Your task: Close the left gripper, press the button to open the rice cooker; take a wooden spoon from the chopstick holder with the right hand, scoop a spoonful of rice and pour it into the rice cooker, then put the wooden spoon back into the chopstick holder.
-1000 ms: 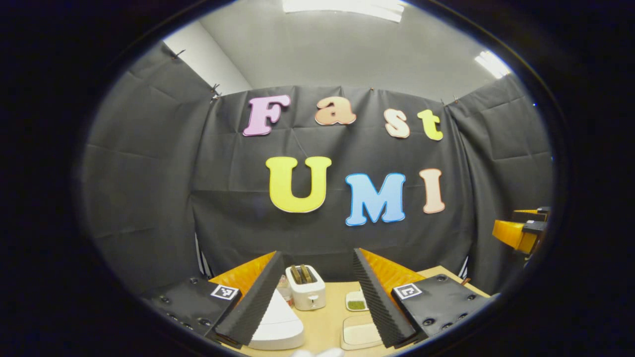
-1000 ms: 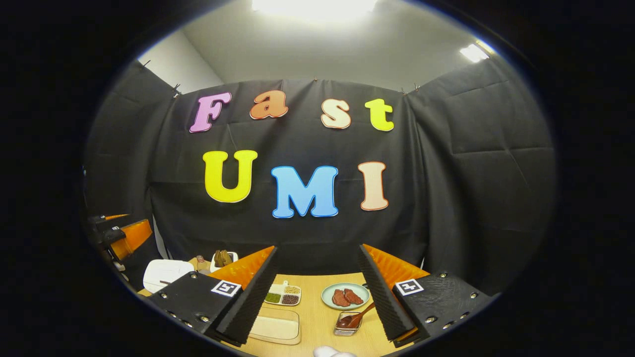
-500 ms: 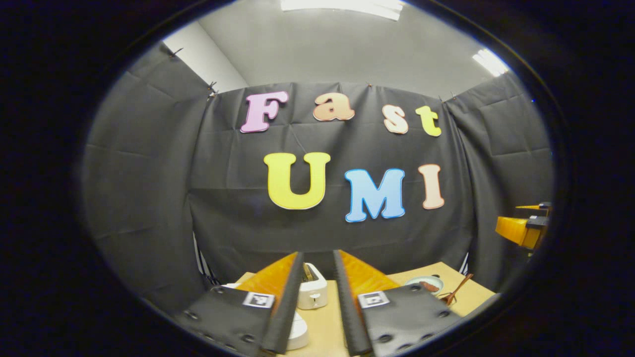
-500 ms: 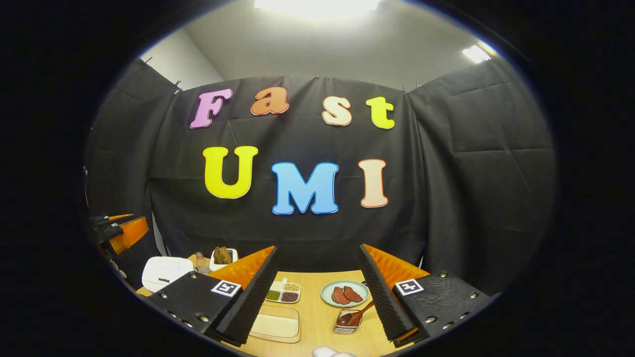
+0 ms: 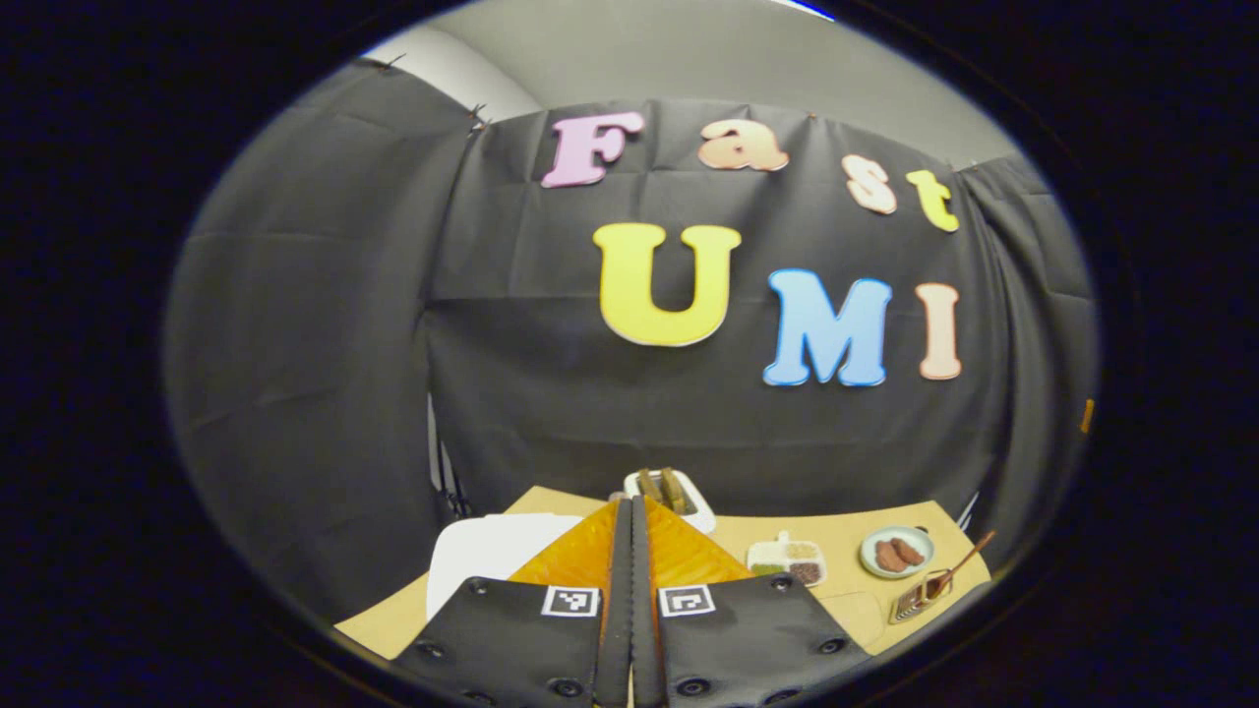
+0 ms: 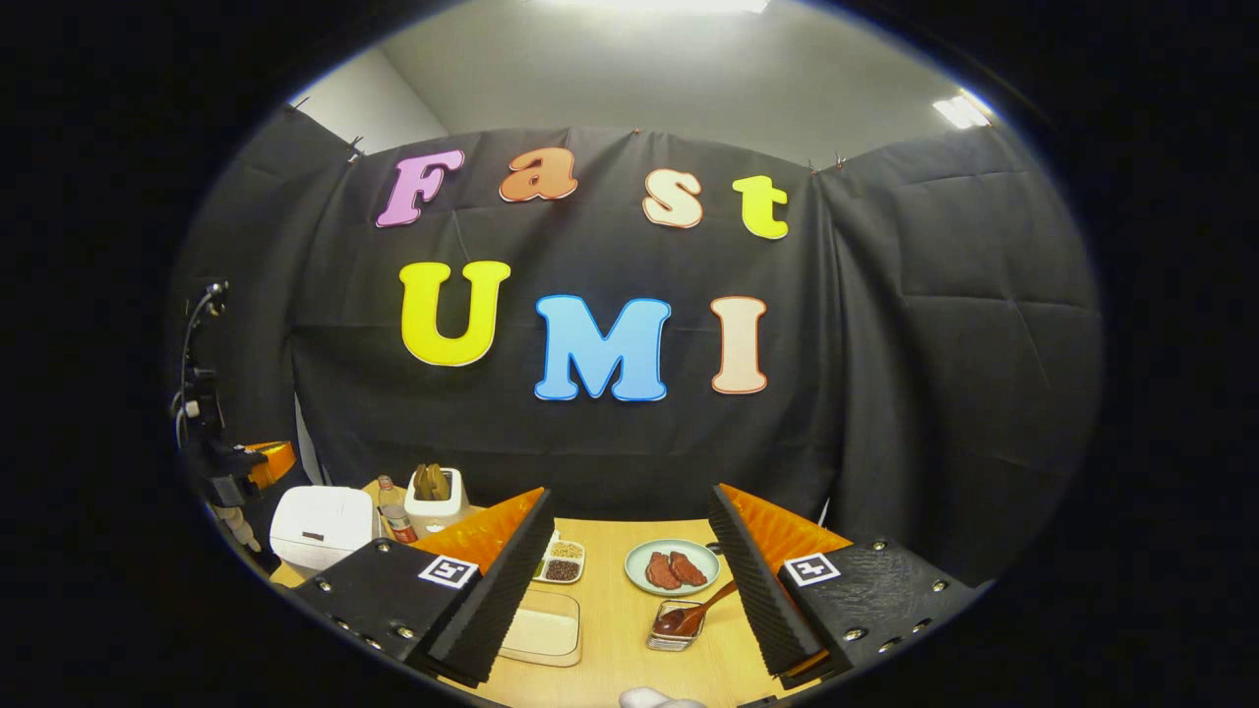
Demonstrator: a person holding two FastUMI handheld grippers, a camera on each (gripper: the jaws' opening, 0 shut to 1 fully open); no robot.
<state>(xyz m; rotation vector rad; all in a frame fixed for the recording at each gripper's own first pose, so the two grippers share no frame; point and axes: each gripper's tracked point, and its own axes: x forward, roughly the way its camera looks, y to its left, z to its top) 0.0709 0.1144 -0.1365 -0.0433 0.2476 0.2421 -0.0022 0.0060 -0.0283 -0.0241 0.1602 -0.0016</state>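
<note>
The white rice cooker (image 5: 492,556) stands at the table's left with its lid down, just beyond and to the left of my left gripper (image 5: 629,506), which is shut with nothing between its fingers. In the right gripper view the rice cooker (image 6: 320,521) sits far left, with the left gripper (image 6: 251,464) hovering beside it. The wooden spoon (image 6: 693,618) leans in a small clear holder (image 6: 669,634) in front of my open right gripper (image 6: 629,506). A clear tray of rice (image 6: 541,634) lies by its left finger. From the left gripper view, the spoon (image 5: 959,565) shows far right.
A white toaster (image 6: 433,497) with bread stands at the back behind the cooker, a can (image 6: 398,521) next to it. A divided dish of grains (image 6: 561,560) and a plate of meat (image 6: 674,567) sit mid-table. The black cloth wall closes the back.
My left gripper has gone from open to shut and has tipped down and swung left, bringing the rice cooker into fuller view. The right gripper stays open and has hardly moved.
</note>
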